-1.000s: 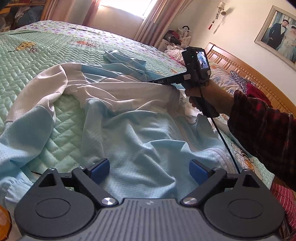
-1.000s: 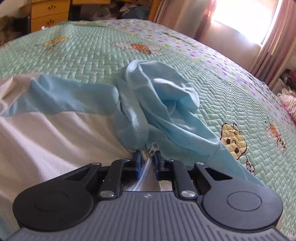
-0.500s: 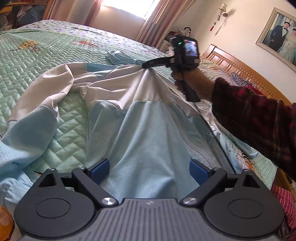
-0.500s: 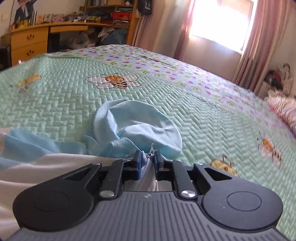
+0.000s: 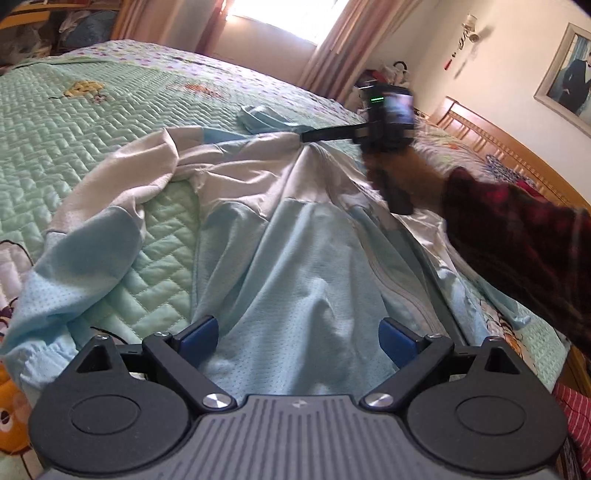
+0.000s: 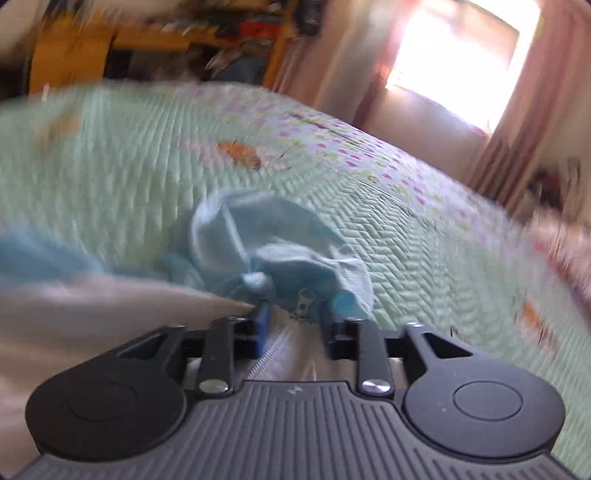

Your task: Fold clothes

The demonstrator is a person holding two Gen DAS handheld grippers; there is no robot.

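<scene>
Right gripper [image 6: 293, 319] jaws just opening, apparently released, zip collar of light-blue-and-white mesh jacket [image 5: 295, 266] between them, left gripper [image 5: 299, 334] spread wide over hem, green quilted bed [image 5: 110, 110] beyond

Jacket [image 5: 295, 266] spread lengthwise on the bed [image 5: 92, 122], hem nearest, between the parted fingers of the left gripper [image 5: 299, 338]. Hood [image 6: 266, 243] bunched at the far end, just beyond the right gripper [image 6: 293, 325] over the collar zipper [image 6: 304, 299]. One sleeve [image 5: 85, 258] trailing left. Headboard [image 5: 517, 147] off right, window [image 5: 288, 14] behind.
</scene>
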